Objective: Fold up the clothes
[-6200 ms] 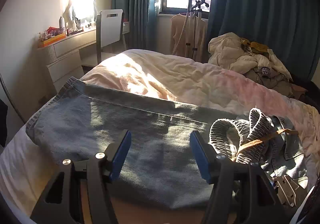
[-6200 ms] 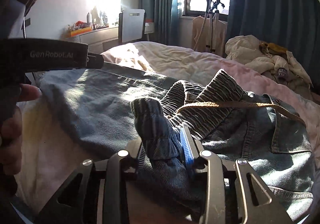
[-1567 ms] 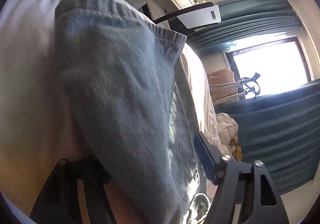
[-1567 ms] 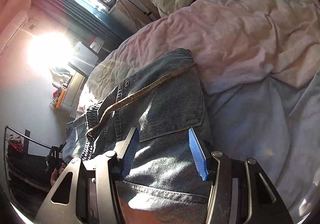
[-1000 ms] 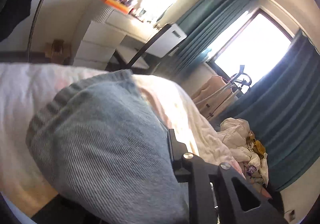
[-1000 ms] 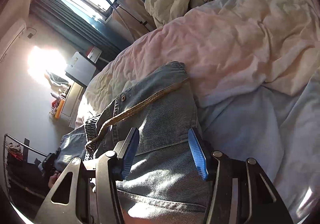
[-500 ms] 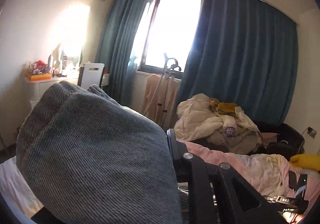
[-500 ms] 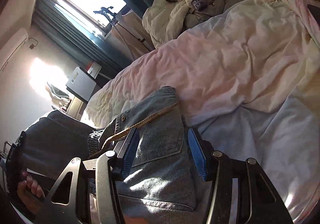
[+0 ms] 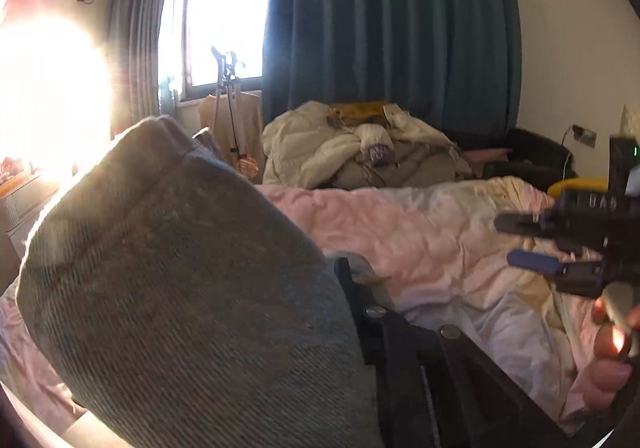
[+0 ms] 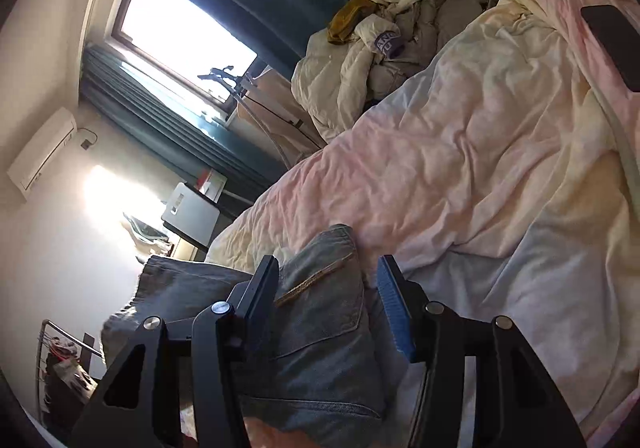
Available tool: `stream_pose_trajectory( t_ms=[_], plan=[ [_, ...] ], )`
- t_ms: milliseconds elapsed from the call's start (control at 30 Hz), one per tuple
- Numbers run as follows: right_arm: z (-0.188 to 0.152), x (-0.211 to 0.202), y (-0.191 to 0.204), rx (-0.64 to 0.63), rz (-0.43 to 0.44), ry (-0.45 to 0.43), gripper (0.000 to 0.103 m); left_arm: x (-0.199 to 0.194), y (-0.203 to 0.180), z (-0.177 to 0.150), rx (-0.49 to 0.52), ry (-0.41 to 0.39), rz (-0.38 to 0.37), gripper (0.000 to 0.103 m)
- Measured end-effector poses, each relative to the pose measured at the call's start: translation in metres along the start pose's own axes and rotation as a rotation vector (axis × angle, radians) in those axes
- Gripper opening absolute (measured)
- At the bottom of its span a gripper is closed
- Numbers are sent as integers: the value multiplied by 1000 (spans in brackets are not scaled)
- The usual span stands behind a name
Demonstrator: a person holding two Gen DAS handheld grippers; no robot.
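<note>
A pair of blue denim jeans (image 10: 320, 332) lies on the bed with a tan drawstring (image 10: 312, 280) across the waistband. My left gripper is shut on the jeans' leg end (image 9: 192, 288), which is lifted and folds over toward the waist; the cloth covers the left finger and fills the left wrist view. My right gripper (image 10: 328, 308) is open, its fingers spread over the pocket and waist area of the jeans, holding nothing. The right gripper also shows in the left wrist view (image 9: 560, 248) at the right, with the hand under it.
A pink and cream duvet (image 10: 480, 168) covers the bed. A heap of pale clothes (image 9: 360, 152) sits at the far side by dark blue curtains (image 9: 392, 28). A dark phone (image 10: 612, 40) lies at the far right. A desk and chair (image 10: 188, 216) stand by the sunlit wall.
My left gripper closed on the jeans' leg end, lifted it and swung it across toward the waist. My right gripper stayed open over the waist and pulled back a little.
</note>
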State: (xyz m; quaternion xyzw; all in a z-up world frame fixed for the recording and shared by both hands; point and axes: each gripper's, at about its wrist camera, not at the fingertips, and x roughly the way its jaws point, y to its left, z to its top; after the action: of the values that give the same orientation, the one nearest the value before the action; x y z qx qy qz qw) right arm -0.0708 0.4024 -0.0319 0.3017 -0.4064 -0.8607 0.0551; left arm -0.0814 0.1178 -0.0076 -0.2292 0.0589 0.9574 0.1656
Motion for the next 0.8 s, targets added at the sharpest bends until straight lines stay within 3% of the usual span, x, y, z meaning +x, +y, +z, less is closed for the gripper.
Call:
stream_pose_trajectory(
  t_ms=[167, 367, 433, 467, 733, 800],
  plan=[
    [5, 3, -11, 23, 11, 12, 51, 26, -28, -34, 106, 106, 1, 16],
    [5, 10, -13, 13, 27, 52, 51, 29, -35, -50, 140, 153, -17, 29],
    [4, 13, -12, 6, 30, 65, 51, 27, -38, -50, 148, 154, -40, 46],
    [4, 14, -12, 2, 32, 71, 51, 24, -40, -51, 152, 156, -62, 48],
    [0, 23, -9, -26, 43, 126, 51, -12, -41, -50, 154, 165, -152, 48],
    [-3, 26, -8, -34, 40, 141, 51, -24, -36, -49, 132, 175, -204, 48]
  ],
)
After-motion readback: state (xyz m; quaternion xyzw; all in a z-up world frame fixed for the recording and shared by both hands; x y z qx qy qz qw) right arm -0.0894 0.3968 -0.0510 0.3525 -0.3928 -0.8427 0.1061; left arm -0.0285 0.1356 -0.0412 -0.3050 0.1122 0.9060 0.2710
